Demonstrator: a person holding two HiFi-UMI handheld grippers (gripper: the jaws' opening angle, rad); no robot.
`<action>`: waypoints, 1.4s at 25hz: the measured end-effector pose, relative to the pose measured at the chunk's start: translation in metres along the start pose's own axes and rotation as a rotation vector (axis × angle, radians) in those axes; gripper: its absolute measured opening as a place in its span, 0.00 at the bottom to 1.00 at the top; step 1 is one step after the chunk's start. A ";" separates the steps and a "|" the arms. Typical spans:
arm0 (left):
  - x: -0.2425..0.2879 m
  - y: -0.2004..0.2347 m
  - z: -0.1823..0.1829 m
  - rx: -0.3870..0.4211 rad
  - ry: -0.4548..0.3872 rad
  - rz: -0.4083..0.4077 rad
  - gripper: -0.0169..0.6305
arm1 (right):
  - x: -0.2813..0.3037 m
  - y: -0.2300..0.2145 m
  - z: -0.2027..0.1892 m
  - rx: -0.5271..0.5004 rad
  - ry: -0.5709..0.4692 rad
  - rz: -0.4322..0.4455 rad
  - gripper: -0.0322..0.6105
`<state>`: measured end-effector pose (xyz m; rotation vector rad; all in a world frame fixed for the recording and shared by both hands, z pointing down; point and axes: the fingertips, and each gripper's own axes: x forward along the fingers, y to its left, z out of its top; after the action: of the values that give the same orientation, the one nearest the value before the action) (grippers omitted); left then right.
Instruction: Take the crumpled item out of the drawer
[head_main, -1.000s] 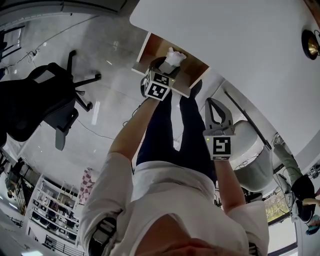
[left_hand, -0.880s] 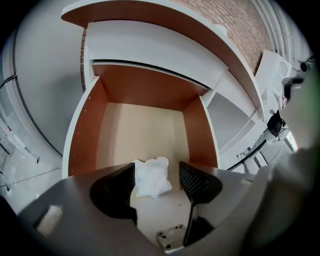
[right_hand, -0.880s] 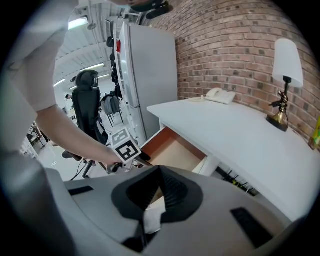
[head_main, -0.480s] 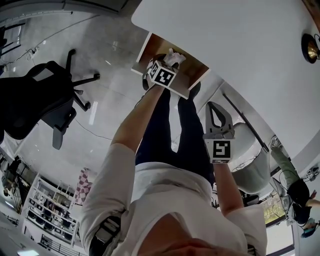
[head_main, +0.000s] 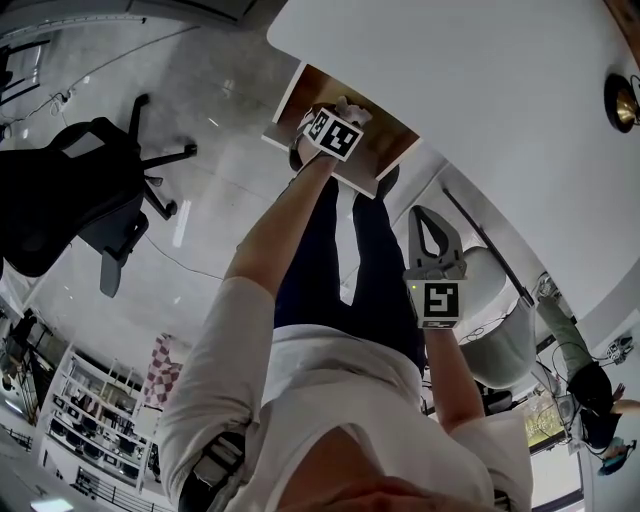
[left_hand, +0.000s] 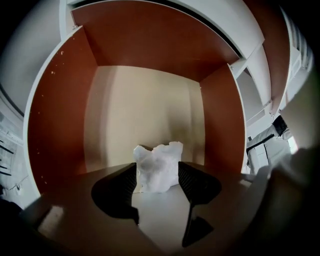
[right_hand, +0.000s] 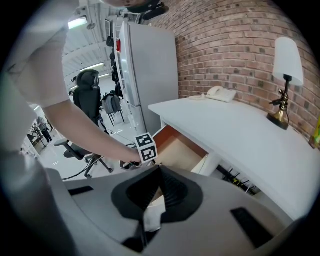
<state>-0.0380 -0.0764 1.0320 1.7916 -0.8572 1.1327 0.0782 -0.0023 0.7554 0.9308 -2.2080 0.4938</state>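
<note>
The crumpled white item (left_hand: 159, 167) lies on the pale floor of the open drawer (left_hand: 55, 125), which has red-brown walls. My left gripper (left_hand: 157, 174) points steeply down into the drawer. Its jaws have just been closing slightly, and they stand open with the item between the fingertips, unsqueezed. In the head view the left gripper (head_main: 338, 122) sits over the drawer (head_main: 392, 138), and a bit of the item (head_main: 352, 106) shows beyond it. My right gripper (head_main: 424, 214) hangs shut beside the person's legs, away from the drawer, and its tips (right_hand: 159, 169) meet.
The drawer belongs to a white desk (head_main: 480, 90) that carries a lamp (right_hand: 286, 75) and a telephone (right_hand: 222, 93). A black office chair (head_main: 70, 200) stands on the pale floor to the left. A tall grey cabinet (right_hand: 150, 75) stands by the brick wall.
My left gripper has dropped lower into the drawer and tilted more steeply, so it now hides more of the crumpled item in the head view. The right gripper has stayed put.
</note>
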 end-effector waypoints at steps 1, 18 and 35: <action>0.002 -0.001 -0.001 -0.001 0.012 -0.009 0.44 | 0.000 0.000 0.000 -0.001 0.003 0.002 0.06; 0.020 -0.009 -0.022 -0.057 0.182 -0.085 0.12 | 0.000 0.005 -0.004 0.013 0.005 0.025 0.06; -0.014 -0.012 -0.006 0.013 -0.064 -0.046 0.04 | 0.004 0.000 -0.008 0.171 -0.012 0.036 0.06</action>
<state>-0.0352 -0.0646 1.0170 1.8579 -0.8432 1.0589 0.0797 0.0002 0.7641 0.9857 -2.2230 0.7050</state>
